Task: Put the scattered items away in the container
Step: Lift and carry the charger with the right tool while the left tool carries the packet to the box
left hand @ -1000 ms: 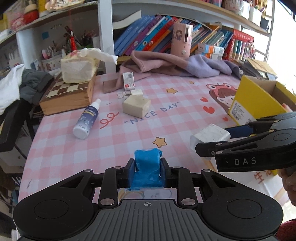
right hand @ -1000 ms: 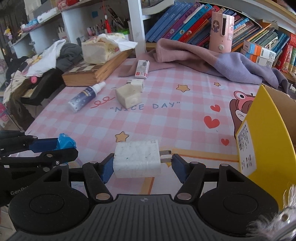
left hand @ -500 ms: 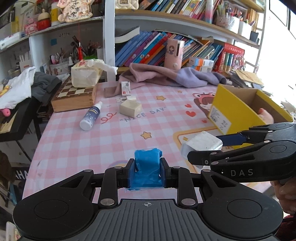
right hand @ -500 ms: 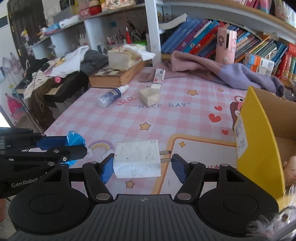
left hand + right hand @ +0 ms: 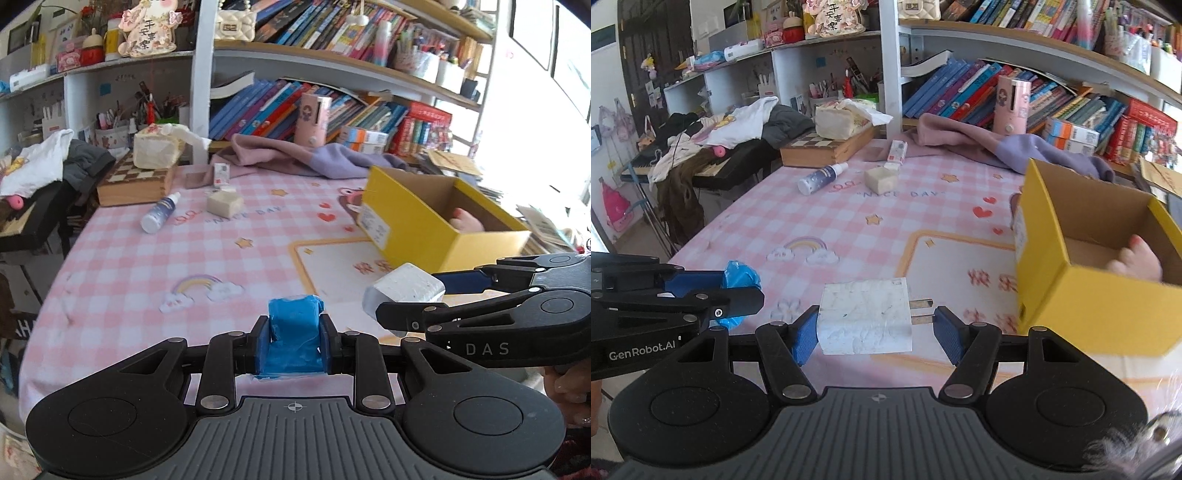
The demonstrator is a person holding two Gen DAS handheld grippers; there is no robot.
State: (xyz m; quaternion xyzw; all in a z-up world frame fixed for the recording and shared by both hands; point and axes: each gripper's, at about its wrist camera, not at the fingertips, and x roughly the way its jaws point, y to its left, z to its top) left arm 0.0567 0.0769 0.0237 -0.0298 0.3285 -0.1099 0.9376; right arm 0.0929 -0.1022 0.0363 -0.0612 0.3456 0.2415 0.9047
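Between the blue pads of the left gripper [image 5: 294, 341] sits a crumpled blue packet [image 5: 293, 332], squeezed tight with the jaws drawn nearly together. Just to its right, at about the same height above the table [image 5: 147, 280], the right gripper [image 5: 873, 325] holds a white plug adapter [image 5: 864, 315] sideways: one pad presses the flat end of the body, the other meets the tips of its two metal prongs, so the jaws stand at a middling width.

Ahead and to the right of both grippers stands the yellow cardboard box [image 5: 1108, 306], open at the top, brown inside, with a pink soft thing [image 5: 1137, 258] lying in its bottom. From the right wrist view the box's near corner is just beyond the right pad, near the adapter's prongs; from the left wrist view the box is past the adapter and well to the right of the blue packet.

Farther ahead of the grippers, well apart from them across the pink checked cloth, lie a small spray bottle [image 5: 159, 213] on its side, a pale cube-shaped block [image 5: 224, 203] near it, and a little white and red carton [image 5: 221, 174] standing against a pink and lilac garment [image 5: 295, 158]. Left of those, a chessboard case [image 5: 135, 182] carries a tissue pack [image 5: 157, 149].
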